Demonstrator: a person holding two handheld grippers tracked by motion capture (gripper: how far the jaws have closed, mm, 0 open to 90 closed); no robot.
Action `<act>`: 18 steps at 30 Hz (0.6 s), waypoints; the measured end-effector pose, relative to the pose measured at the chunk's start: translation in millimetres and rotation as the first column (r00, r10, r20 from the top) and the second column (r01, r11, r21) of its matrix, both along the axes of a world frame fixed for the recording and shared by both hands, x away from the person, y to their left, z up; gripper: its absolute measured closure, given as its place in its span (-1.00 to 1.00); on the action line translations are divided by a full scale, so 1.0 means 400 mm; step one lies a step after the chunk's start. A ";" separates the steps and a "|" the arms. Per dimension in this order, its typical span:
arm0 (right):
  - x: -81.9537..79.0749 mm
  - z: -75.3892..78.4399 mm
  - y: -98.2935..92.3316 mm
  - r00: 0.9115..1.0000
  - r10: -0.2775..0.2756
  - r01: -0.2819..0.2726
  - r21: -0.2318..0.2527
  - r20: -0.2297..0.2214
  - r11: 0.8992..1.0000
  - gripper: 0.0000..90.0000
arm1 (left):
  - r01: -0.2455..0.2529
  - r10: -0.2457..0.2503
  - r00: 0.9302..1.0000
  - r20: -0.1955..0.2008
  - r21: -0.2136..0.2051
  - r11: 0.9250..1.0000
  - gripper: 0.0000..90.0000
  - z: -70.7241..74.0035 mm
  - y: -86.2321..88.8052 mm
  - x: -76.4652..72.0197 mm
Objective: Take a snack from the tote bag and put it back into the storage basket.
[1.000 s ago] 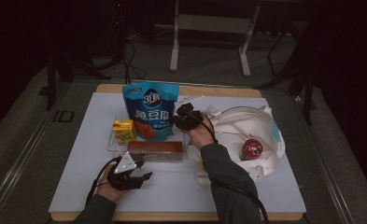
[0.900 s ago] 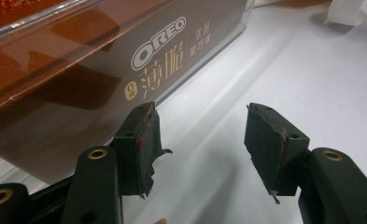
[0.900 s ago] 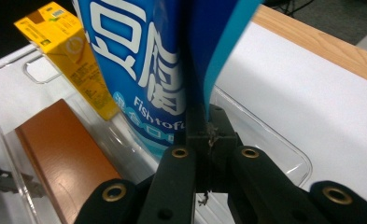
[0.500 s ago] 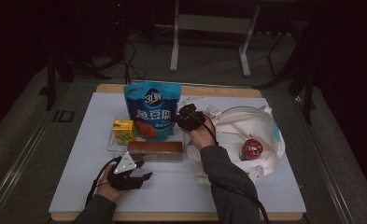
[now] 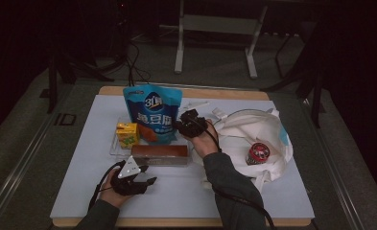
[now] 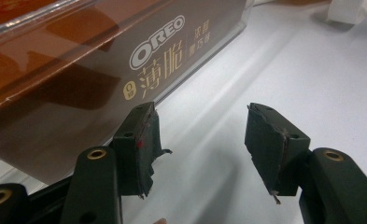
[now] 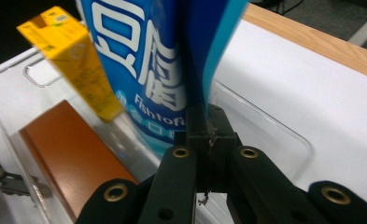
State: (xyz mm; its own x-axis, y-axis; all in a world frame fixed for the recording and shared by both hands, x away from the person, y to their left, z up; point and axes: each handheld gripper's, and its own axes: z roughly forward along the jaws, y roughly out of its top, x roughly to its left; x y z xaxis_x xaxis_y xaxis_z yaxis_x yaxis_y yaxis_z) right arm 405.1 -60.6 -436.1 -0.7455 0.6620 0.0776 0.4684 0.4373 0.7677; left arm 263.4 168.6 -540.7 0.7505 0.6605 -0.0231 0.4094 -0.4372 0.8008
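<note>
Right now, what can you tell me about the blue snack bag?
The blue bag is a glossy plastic pouch with large white characters, a round logo near its top and an orange picture low on its front. It stands upright in the clear tray, behind the brown box and beside the yellow carton. The right gripper has its jaws shut on the bag's side edge; in the high view its bottom looks slightly raised, though I cannot be sure.

Both claws are black: the left claw (image 5: 150, 181) carries a grey three-cornered plate, the right claw (image 5: 177, 125) brass-ringed screw holes; dark grey sleeves, black cables.
</note>
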 end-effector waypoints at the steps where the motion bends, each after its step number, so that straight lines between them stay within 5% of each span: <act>1: -0.002 0.000 0.010 1.000 0.010 -0.010 0.000 0.002 1.000 1.00 | 0.000 0.000 1.000 0.000 0.000 1.000 -0.02 0.000 0.000 0.000; 18: 0.033 0.010 0.025 0.997 -0.080 0.080 -0.029 0.023 0.996 1.00 | 0.003 -0.003 1.000 0.000 -0.001 1.000 -0.03 0.000 0.000 0.000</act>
State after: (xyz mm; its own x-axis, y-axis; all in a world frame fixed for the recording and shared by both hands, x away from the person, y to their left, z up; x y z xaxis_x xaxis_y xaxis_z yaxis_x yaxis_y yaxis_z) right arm 418.5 -50.5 -432.2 -0.6912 0.7214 0.0413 0.4859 0.4218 0.7655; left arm 263.5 168.8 -540.7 0.7523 0.6583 -0.0240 0.4081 -0.4372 0.8014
